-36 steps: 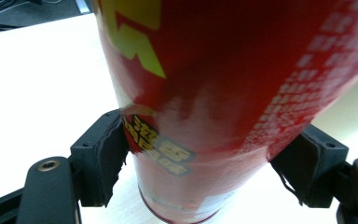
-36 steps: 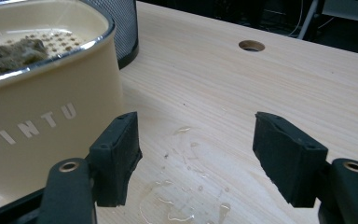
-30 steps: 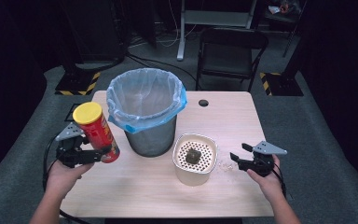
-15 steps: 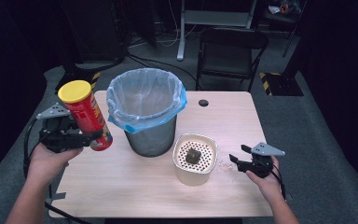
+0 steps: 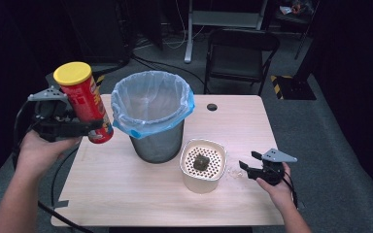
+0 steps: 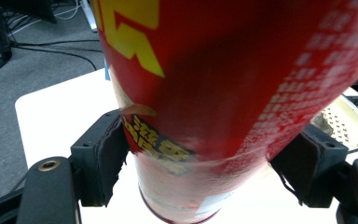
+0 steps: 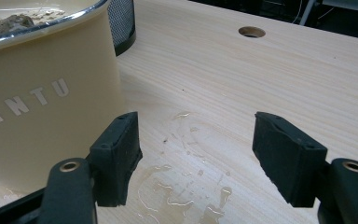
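Evidently the step in hand is carrying the red chip can (image 5: pixel 85 102) toward the lined trash bin (image 5: pixel 151 114). The left hand-held gripper (image 5: pixel 90 127) is clamped on the can's lower body, pads pressing both sides (yellow lid on top), holding it in the air just left of the bin's rim. The next move, as I judge it, calls for bringing the can over the bin's mouth before letting go. Farther right, beside the cream strainer tub (image 5: pixel 203 165) on the desk (image 5: pixel 243 126), the right hand-held gripper (image 7: pixel 196 154) stands half open and empty above a wet patch.
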A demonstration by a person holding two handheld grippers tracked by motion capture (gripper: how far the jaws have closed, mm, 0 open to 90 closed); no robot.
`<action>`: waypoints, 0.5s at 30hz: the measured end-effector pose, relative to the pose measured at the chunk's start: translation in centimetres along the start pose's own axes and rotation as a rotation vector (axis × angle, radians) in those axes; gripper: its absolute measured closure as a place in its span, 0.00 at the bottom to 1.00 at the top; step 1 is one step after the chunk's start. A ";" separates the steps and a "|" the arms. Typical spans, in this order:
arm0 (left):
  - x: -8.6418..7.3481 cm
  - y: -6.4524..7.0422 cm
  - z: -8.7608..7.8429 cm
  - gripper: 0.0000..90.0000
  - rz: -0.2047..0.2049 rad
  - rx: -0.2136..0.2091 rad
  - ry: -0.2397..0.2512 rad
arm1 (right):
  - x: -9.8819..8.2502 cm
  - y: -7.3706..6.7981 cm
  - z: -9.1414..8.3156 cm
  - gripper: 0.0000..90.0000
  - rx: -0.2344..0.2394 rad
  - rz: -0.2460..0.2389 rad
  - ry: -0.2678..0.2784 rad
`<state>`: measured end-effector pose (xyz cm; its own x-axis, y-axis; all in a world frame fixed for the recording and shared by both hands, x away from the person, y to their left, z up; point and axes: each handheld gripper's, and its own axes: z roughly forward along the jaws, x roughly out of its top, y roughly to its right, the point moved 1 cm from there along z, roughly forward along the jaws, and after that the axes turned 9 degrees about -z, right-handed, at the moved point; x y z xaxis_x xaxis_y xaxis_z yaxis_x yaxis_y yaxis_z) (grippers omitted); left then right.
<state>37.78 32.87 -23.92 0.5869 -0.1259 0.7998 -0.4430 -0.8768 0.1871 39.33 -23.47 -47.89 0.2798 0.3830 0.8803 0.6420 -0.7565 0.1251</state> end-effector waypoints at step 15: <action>4.3 1.4 -0.6 0.26 0.018 -0.006 0.020 | -0.2 0.1 0.0 0.35 0.005 0.003 0.001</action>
<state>39.27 31.35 -19.85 0.5652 -0.1323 0.8143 -0.4574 -0.8717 0.1758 39.30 -23.59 -48.02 0.2807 0.3800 0.8814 0.6445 -0.7551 0.1203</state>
